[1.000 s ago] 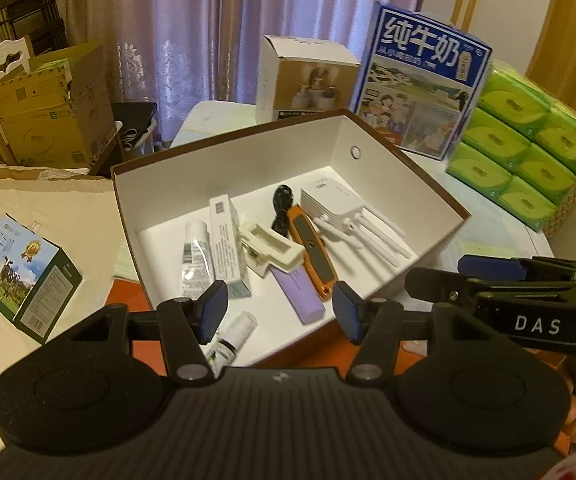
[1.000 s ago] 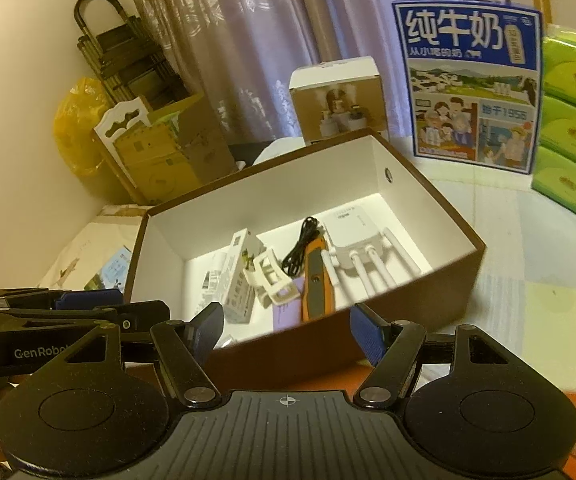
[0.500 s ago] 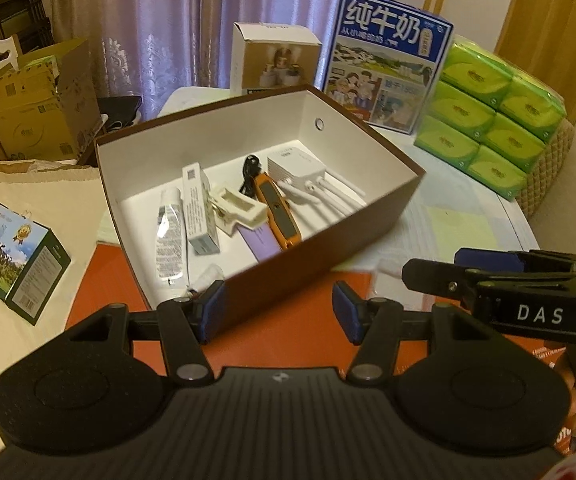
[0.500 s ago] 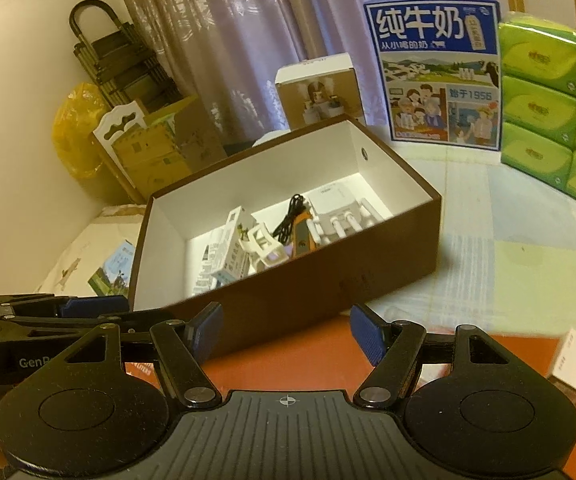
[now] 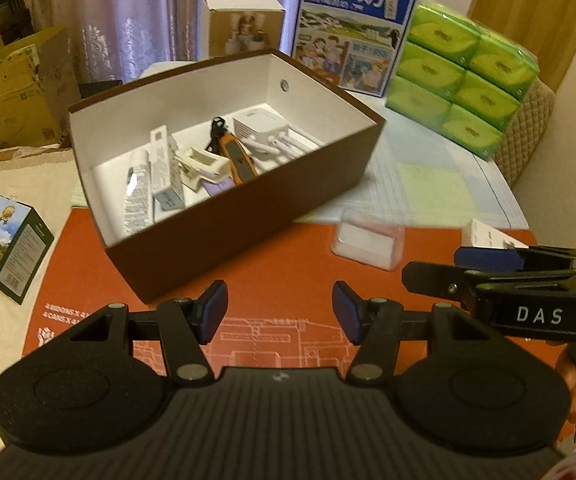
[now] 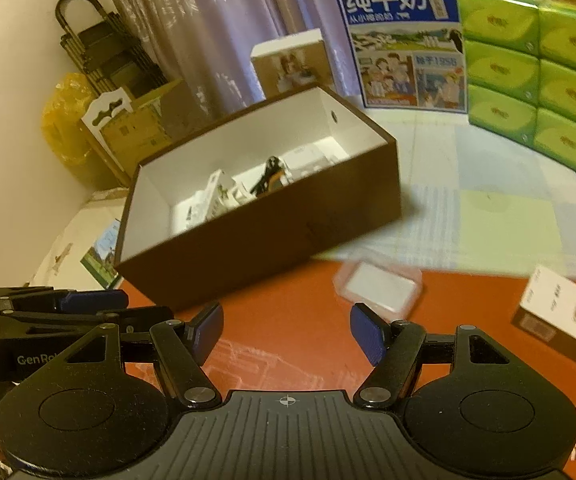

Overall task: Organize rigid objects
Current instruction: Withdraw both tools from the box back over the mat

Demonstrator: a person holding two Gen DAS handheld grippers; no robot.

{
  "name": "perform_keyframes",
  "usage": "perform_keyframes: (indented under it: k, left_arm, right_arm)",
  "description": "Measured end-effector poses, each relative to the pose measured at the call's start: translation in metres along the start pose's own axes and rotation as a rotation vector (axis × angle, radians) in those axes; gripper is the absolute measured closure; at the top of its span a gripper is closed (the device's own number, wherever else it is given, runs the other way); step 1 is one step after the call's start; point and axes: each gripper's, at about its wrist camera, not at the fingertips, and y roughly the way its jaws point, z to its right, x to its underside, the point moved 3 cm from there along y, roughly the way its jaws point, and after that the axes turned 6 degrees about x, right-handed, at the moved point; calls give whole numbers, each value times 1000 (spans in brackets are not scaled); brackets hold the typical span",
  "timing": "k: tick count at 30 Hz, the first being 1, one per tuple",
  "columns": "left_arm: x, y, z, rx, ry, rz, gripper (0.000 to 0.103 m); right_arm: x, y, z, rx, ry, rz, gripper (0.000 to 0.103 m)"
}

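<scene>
Claws are both empty at this point, the left claw [image 5: 280,312] and the right claw [image 6: 286,334] each with its blue pads spread apart and nothing between them, side by side over the orange mat [image 5: 288,264] on the table.

Taking the brown box [image 5: 248,216] as the landmark: it sits at the far edge of the mat, open-topped, and already holds a good share of the rigid things, among them a white tube [image 5: 138,192], a slim white carton [image 5: 164,168], an orange-handled tool [image 5: 238,156] and a white gadget with prongs [image 5: 272,134]. Just in front of the box and to its right, on the mat, lies a small clear case with a white insert [image 6: 379,286]. Further right of the box, near the mat's edge, rests a white and dark packet [image 6: 563,316]. Left of the box, off the mat, stands a small green milk carton [image 5: 6,244].

My reading is that the sorting is midway, between one drop and the next pick. The clear case looks the likeliest target, lying just ahead of the right claw. That claw would need to tip down over it and close across its narrower sides; the case is low and slick-looking, so the pads should go in close to the mat.
</scene>
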Motion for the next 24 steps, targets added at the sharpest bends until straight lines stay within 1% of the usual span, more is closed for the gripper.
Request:
perform_keyframes:
  k: [14,24]
  left_arm:
    - [12,7,35,35,48,-32,49]
    - [12,27,56,58,80,-67,49]
  right_arm:
    - [25,-19,27,40,45,-24,36]
    - [36,-25,60,98,106,-42,36]
